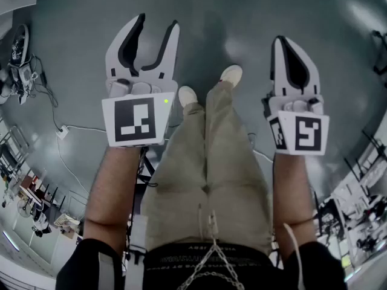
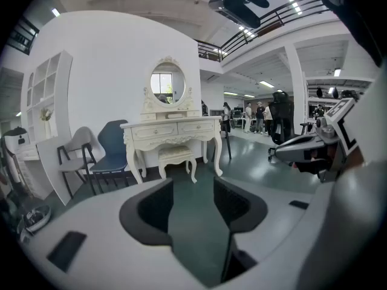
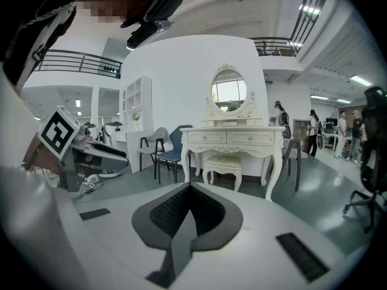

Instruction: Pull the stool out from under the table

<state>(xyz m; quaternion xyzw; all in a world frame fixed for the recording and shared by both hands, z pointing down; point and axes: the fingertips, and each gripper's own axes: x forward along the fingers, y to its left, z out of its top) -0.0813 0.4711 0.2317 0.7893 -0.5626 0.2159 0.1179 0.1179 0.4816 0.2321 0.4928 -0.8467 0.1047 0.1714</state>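
Note:
A small cream stool [image 2: 176, 156] stands tucked between the legs of a white dressing table [image 2: 172, 128] with an oval mirror, some way off across the grey floor. The right gripper view shows the same stool [image 3: 223, 165] under the table [image 3: 233, 138]. Both grippers are held out in front of the person, far from the stool. My left gripper [image 1: 157, 23] is open, with only floor showing between its dark pads [image 2: 158, 205]. My right gripper [image 1: 283, 41] is shut with nothing in it, its pads [image 3: 181, 213] pressed together.
A blue chair [image 2: 112, 150] and a pale chair [image 2: 75, 153] stand left of the table, and a dark chair [image 3: 293, 153] stands to its right. A white shelf unit [image 2: 45, 101] is at the far left. Cables [image 1: 60, 132] lie on the floor. People stand far behind.

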